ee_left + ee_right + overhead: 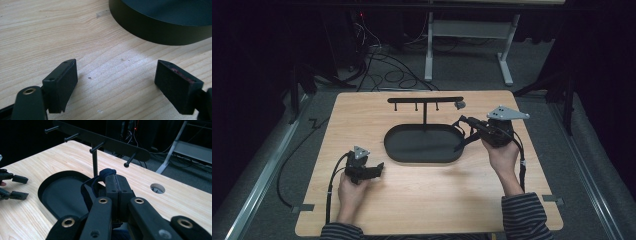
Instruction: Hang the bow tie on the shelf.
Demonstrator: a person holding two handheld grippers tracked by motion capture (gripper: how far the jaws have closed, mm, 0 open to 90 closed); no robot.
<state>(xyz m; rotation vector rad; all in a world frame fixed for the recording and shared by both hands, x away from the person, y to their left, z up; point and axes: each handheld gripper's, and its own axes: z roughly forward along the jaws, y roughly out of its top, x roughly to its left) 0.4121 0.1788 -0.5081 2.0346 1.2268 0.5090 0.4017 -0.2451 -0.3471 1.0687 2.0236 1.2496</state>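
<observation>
The right tongs (115, 185) are pinching a dark blue strap (107, 173), their two black jaws pressed flat together with the fabric bunched up at the tips. A loop of that strap is hanging down on the left of the jaws in the right gripper view, over the dark oval tray (53, 192). In the high view, the right tongs (463, 120) are being held up above the right end of the tray (398, 150), pointing left toward the stand's thin post, and a dark strip is trailing from them down to the tray's rim. The hook rack (105, 140) is standing behind the tray, its crossbar and pegs lying just beyond and above the gripped strap.

The left tongs (116, 82) are standing wide open with nothing between the jaws, resting low over the bare wooden surface (45, 32); the tray wall (150, 30) is sitting close ahead of them. In the high view, the left tongs (379, 167) are lying near the tray's left front corner, well apart from the strap.
</observation>
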